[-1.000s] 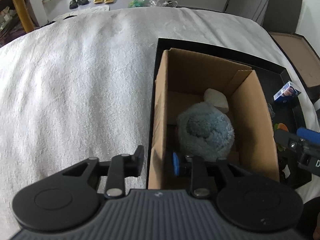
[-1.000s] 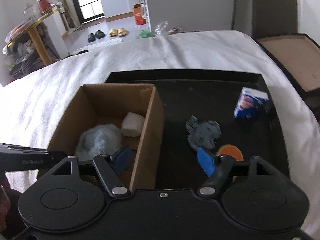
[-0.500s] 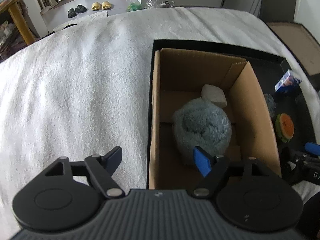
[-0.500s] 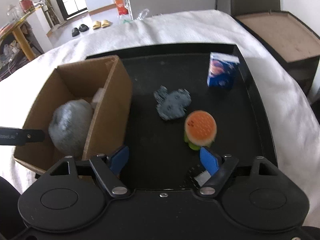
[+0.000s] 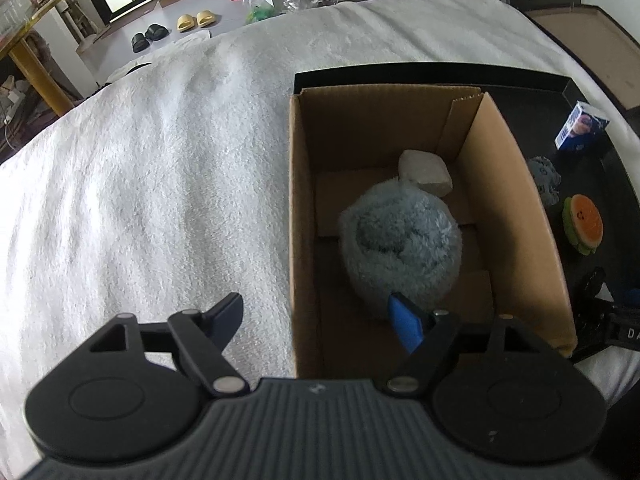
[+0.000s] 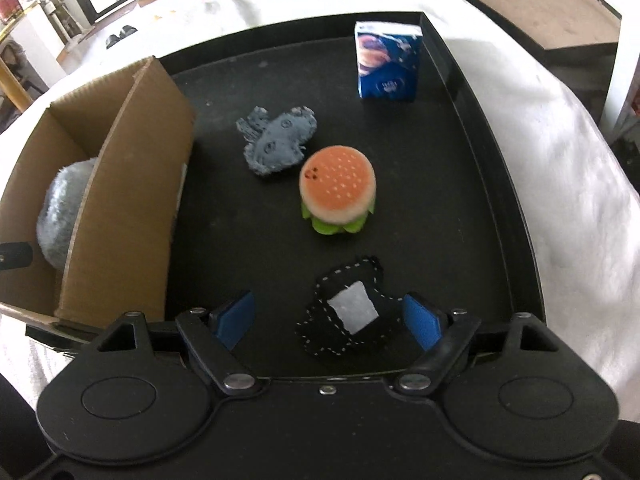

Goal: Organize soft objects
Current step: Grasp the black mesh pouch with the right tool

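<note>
**Right tongs aligned over black felt piece**

The left tongs (image 5: 316, 320) stand apart and hold nothing, straddling the left wall of the cardboard box (image 5: 304, 208). The box holds a fluffy grey-blue plush (image 5: 400, 240) and a white block (image 5: 425, 172).

The right tongs (image 6: 326, 320) are also apart and hold nothing. The black felt piece (image 6: 348, 308) lies flat on the black tray (image 6: 472, 184), directly between the right pads, its long axis running diagonally. The right tongs are the nearer. Farther ahead lie the grey felt piece (image 6: 278, 144), burger plush (image 6: 338, 192) and blue carton (image 6: 388, 62).
</note>
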{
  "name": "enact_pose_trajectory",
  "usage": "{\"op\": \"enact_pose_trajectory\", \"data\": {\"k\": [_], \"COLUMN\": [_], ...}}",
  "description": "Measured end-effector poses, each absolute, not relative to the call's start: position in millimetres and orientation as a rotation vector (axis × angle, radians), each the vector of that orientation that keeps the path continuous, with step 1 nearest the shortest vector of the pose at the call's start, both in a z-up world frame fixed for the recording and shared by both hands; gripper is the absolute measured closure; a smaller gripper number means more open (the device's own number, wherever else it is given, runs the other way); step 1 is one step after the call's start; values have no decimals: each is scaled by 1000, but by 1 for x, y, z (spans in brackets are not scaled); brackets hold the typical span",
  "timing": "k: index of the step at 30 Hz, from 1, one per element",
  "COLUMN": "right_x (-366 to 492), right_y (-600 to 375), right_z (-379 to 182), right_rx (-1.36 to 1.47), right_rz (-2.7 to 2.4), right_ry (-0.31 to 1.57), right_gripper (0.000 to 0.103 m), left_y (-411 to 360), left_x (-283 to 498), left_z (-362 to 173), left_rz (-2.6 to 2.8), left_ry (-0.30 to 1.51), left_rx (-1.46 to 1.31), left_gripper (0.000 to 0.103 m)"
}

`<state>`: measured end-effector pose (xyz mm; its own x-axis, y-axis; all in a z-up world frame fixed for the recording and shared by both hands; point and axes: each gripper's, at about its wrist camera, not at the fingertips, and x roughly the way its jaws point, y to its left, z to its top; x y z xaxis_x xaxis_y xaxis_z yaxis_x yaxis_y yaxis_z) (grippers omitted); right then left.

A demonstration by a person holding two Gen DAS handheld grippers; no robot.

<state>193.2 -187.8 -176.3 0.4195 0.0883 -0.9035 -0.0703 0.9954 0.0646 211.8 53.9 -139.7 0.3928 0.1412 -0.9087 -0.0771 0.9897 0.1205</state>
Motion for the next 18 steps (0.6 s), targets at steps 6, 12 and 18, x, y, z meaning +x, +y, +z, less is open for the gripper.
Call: {"op": "enact_pose_trajectory", "data": {"k": [6,12,18], "right_x": [198,202,200], "right_y": [-195,-201,-203], "right_z": [-186,-200,-201], "right_rx": [34,66,37], "right_rz": [65,41,14], "right_ry": [1158,1194,1166], "right_gripper": [22,24,52], "left_y": [47,43,38], "left_x": [213,216,216], "left_z": [-142,-145,-145], "left_rz": [141,150,158], "left_ry": [1171,1179,1174], "left_rx": [100,123,150], "left_gripper": [25,25,25]}}
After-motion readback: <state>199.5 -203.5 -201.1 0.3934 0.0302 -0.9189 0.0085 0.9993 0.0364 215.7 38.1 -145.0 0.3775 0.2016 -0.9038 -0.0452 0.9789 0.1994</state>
